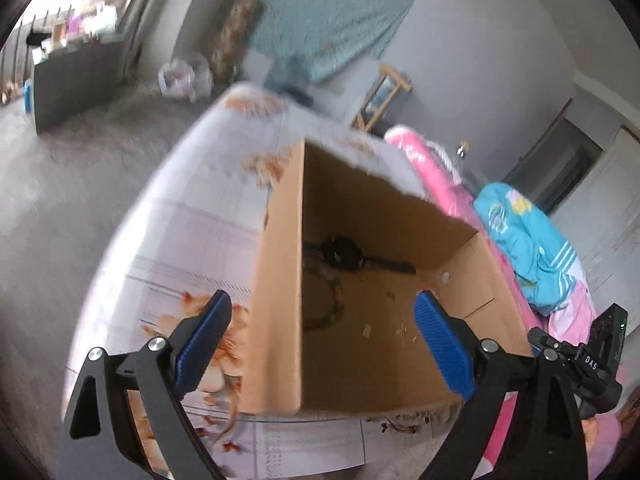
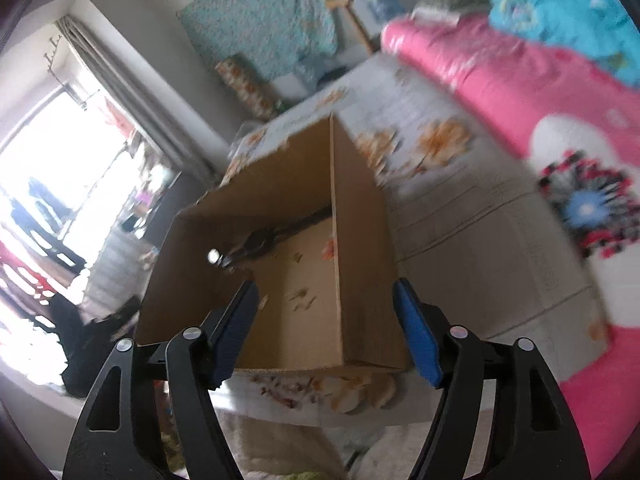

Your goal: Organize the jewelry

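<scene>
Cardboard box, open-topped, on flowered tablecloth near its front edge; watch and bead bracelet on box floor; left gripper spread, empty; right gripper spread, empty; tablecloth bare either side.

Both the left gripper and right gripper point downward, jaws spread wide, empty.

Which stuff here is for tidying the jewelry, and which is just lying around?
For the job:
- box
- watch inside it
- bead string inside it
- left claw, open
- right claw, open

Just lying about:
- pink quilt
- blue jacket
- teal cloth
</scene>
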### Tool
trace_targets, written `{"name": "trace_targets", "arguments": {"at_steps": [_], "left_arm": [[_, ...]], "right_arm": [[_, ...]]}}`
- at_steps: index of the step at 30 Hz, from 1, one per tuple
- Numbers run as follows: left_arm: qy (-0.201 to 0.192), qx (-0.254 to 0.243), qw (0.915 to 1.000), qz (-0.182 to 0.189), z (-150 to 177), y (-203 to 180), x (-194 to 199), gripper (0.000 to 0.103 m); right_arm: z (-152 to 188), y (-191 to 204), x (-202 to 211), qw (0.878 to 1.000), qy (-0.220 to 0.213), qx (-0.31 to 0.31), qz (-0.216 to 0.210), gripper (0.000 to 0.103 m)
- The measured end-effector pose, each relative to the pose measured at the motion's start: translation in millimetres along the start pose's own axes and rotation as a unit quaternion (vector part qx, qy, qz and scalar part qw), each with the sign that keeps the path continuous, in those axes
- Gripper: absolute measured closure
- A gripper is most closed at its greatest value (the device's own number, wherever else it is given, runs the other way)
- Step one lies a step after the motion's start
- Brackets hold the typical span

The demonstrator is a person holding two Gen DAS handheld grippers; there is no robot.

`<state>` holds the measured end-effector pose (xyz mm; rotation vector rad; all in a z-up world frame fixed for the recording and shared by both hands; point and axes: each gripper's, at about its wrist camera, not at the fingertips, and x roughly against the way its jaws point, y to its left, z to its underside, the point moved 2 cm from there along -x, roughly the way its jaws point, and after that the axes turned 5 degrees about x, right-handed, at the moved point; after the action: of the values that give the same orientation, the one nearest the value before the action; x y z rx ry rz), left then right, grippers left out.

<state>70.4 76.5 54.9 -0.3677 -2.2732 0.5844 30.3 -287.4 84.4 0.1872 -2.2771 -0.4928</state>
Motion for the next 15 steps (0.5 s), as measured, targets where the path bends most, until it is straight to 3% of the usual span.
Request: {"name": "trace_targets", "arguments": {"at_steps": [3,6,15], "left_arm": [[-0.028,-0.04,0.9986,-0.022,6,-7,26,0.006],[-0.045,-0.072,0.995,-0.053,17,-15,44,0.006],[-0.066,-0.121,0.9841,-0.112,41,-39,61,0.006]], "right_arm": [[9,16,27,0.996,-0.046,0.054,0.056,0.019],[23,35,43,0.986,-0.071,0.108,0.102,0.009],[55,76,61,0.957,-0.107,0.203,0.177,0.008]]}}
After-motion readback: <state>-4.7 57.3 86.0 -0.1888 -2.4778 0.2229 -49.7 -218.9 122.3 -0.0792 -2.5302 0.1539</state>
